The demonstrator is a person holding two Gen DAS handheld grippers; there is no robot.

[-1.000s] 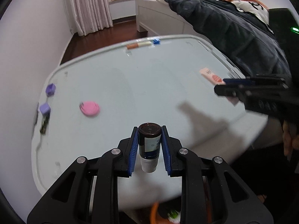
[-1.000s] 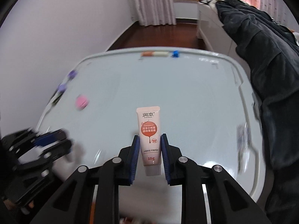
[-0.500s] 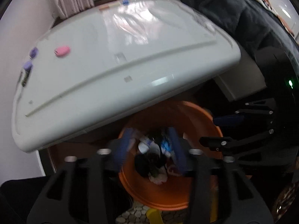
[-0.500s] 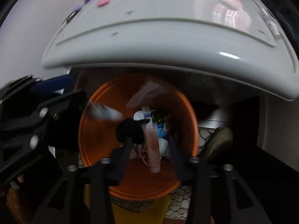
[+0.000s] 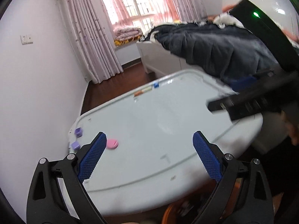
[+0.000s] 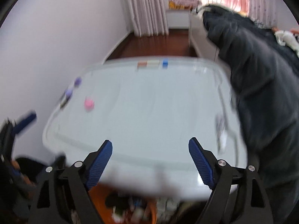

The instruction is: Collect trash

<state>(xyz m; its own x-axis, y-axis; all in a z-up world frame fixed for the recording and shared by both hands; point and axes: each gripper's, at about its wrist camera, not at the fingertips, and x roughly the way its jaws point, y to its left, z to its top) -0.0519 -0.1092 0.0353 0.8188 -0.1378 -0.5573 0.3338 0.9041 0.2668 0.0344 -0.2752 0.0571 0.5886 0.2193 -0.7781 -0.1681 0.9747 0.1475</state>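
Both claws stood wide and empty.

From the left wrist view, the left gripper [image 5: 149, 155] had its blue ribbed pads [image 5: 92, 157] spread far apart and still opening, with nothing between them and nothing touching them. Taking the pale grey plastic table [image 5: 168, 134] as landmark: a flat pink round piece [image 5: 112, 143] lay on its near left part, just beyond the left pad; two small purple cubes [image 5: 77, 138] sat at its left edge; a thin orange-and-white stick with a blue block [image 5: 145, 90] lay along its far edge. The round orange trash bin [image 5: 169, 214] showed only as a sliver of rim under the table's near edge. The right gripper's black body [image 5: 248, 104] crossed over the table's right side, blurred.

From the right wrist view, the right gripper [image 6: 150, 160] likewise had its pads opening wide, holding nothing. The pink piece [image 6: 88, 103] was on the table's [image 6: 149, 112] left half, the purple cubes [image 6: 72, 87] near its left edge, the stick [image 6: 152, 63] at the far edge. The bin [image 6: 149, 212], with mixed rubbish blurred inside, sat below the near edge.

Judging from this, the drop looked finished and the next pickup was due. To do it well, I would keep the jaws wide, bring one claw low over the pink piece, square the pads on either side, and close only once it sat centred.
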